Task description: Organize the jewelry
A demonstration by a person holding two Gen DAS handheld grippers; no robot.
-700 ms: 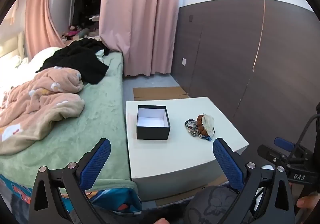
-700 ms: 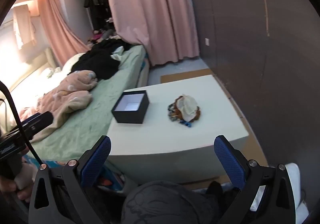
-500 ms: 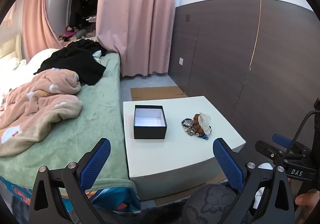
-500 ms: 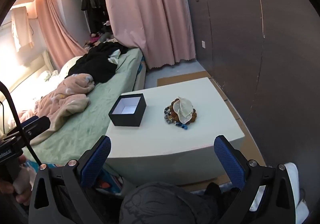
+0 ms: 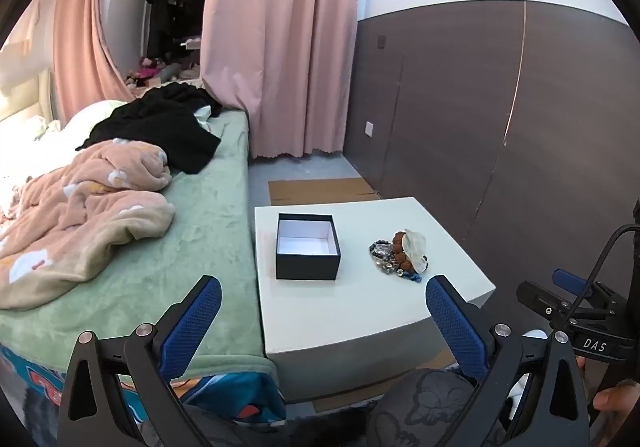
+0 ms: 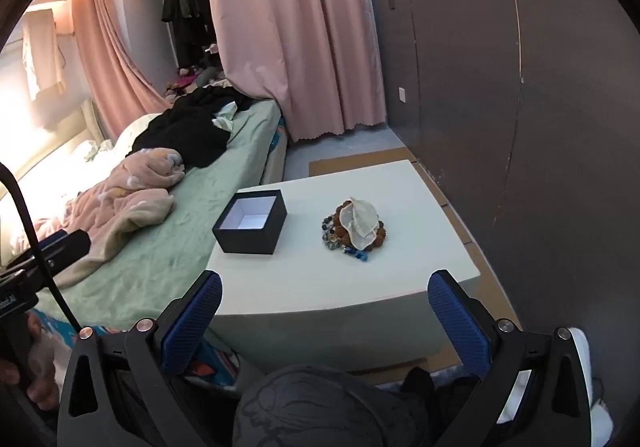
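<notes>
**Q:** what are your claws doing?

**A:** My left gripper [image 5: 323, 299] and right gripper [image 6: 325, 297] are both spread wide with nothing in them, held short of the white table [image 5: 352, 311]. The jewelry pile [image 6: 354, 228] sits on top, beads with a pale shell-looking piece over them. The open black box [image 6: 251, 222] is beside it, not touching.

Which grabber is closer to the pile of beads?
Neither clearly; the views show no real difference. The left hand-held gripper and right hand-held gripper both hang open, short of the white table, well back from the jewelry pile, touching nothing.
</notes>
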